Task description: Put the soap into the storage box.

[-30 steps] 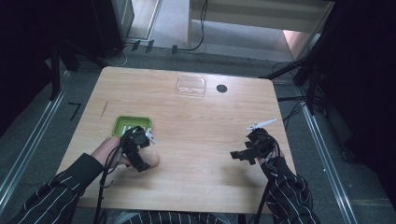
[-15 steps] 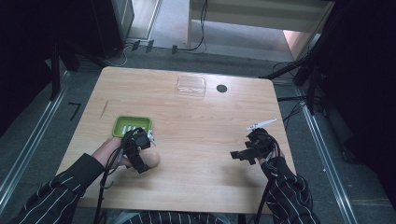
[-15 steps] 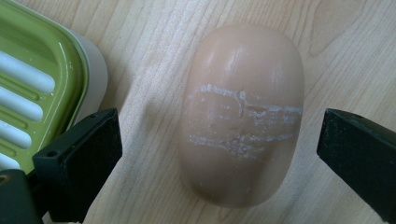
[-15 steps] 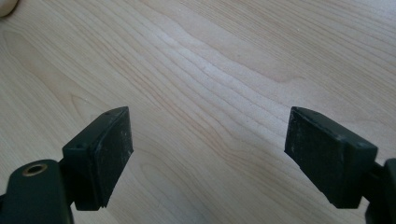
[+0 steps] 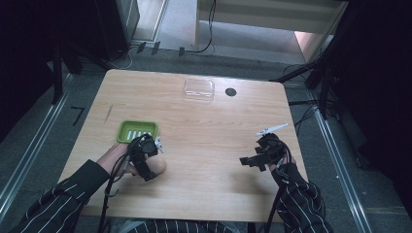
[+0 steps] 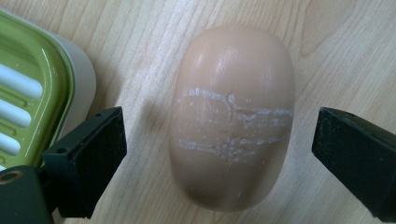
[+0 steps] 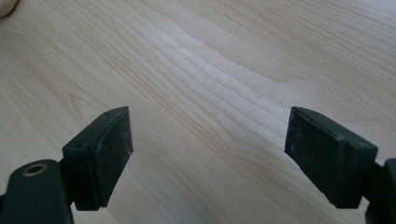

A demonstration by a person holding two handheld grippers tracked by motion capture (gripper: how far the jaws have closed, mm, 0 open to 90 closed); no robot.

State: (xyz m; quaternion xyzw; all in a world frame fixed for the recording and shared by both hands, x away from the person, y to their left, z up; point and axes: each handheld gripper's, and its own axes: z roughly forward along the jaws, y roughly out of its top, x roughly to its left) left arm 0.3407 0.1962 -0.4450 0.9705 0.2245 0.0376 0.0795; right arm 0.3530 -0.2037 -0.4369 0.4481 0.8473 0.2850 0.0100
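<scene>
Nearest the person, the left gripper [image 6: 219, 140] hangs over a bar of soap [image 6: 232, 116] that lies flat on the wooden table [image 5: 209, 121], its jaws spread wide with the bar between them and bare wood showing on both sides, so nothing is pinched yet. Seen from the left gripper view, the soap sits at the centre, its long axis running from six to twelve o'clock, with pale scrape lines across its middle; the green soap dish [image 6: 28, 93] lies at about nine o'clock, just beside the bar but apart from it. The step in hand looks like the grasp of the soap, probably to set it in the dish. To do it well, I would lower the jaws until they straddle the bar at its widest part, keep them square to its long sides, and close gently: soap is likely slick and rounded, so a grip too high or too hard could squirt it out. In the high view the soap [image 5: 158, 167] is at seven o'clock on the table and the dish [image 5: 137, 131] just beyond it. The right gripper [image 7: 208, 154], at four o'clock, hovers over bare wood with its jaws wide apart and empty. Farther off, near twelve o'clock, a clear plastic lid [image 5: 198, 89] lies beside a small dark disc [image 5: 231, 91].
</scene>
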